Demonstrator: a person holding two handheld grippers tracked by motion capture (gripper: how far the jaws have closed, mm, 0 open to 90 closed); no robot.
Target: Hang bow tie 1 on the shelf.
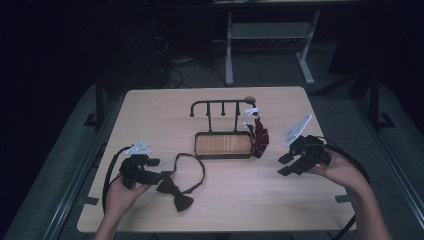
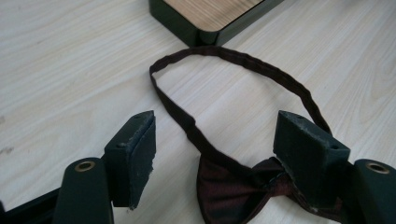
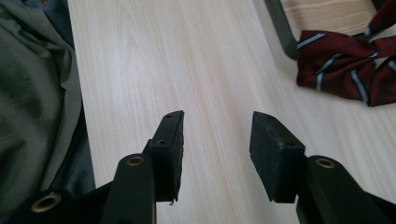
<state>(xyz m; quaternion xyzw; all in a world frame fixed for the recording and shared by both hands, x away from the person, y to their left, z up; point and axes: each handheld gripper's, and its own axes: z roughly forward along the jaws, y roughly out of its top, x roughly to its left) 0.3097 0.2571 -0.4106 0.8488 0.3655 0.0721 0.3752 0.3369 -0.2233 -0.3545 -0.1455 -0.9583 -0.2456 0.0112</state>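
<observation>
The dark bow tie (image 1: 175, 192) lies flat at the near left of the table (image 1: 150, 110), its neck strap looped out toward the wooden-based hanger stand (image 1: 223, 144). The left tool (image 2: 212, 144) sits low over it with its jaws spread; the knot and one wing lie between the pads, which do not yet press. The right tool (image 3: 217, 135) hovers over bare table at the near right, jaws spread and empty, just beside the striped red tie (image 3: 350, 65) draped at the stand's right end.

The step in hand looks like picking up the bow tie. To do it well, the left tool should settle over the knot, the thickest and stiffest part, rather than a floppy wing or the thin strap. Close fully before lifting, then raise slowly so the loop trails free and does not snag the stand's base.
</observation>
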